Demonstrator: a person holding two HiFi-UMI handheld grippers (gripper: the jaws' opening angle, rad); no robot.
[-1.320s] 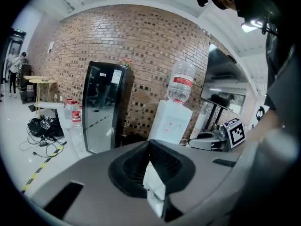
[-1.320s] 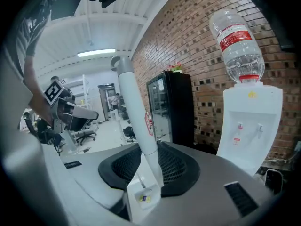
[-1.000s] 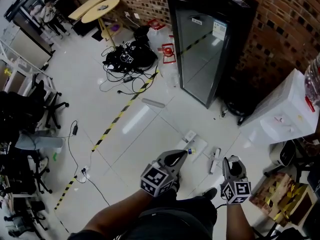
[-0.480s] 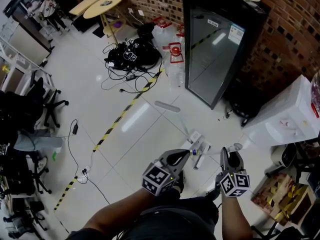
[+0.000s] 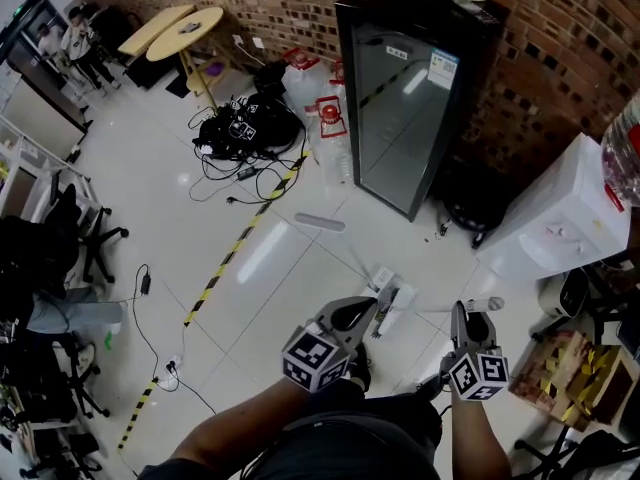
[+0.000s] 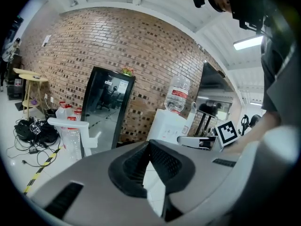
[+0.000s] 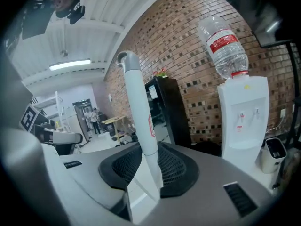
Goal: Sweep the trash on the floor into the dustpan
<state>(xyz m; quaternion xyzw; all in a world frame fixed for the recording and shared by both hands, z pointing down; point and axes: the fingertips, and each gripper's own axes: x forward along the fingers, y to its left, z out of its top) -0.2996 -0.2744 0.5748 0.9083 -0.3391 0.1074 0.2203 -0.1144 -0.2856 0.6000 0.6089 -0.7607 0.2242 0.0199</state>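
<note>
**Head view.** The left gripper [image 5: 362, 310] and right gripper [image 5: 463, 320] are seen side by side, both pointed toward the fridge [image 5: 400, 118]. What is judged to be the white dustpan [image 5: 392, 293] is found just ahead of the left gripper's tips, slightly to their left. It lies nearer that gripper than the right one. A white broom handle [image 5: 478, 306] is seen across the right gripper's tips. Small dark bits [image 5: 441, 230], judged to be trash, lie farther ahead by the fridge foot.

**Left gripper view.** The left gripper [image 6: 150, 145] is shown with its tips meeting and nothing held. The dustpan [image 6: 70, 124] stands ahead-left, apart from the jaws, with its handle upright; that long axis cannot be read from above. The coming reach is judged to go ahead-left.

**Right gripper view.** The right gripper [image 7: 143, 154] is shown clamped on the broom handle [image 7: 138, 117], which rises to a hooked end. The brush end is shown in no view.
</note>
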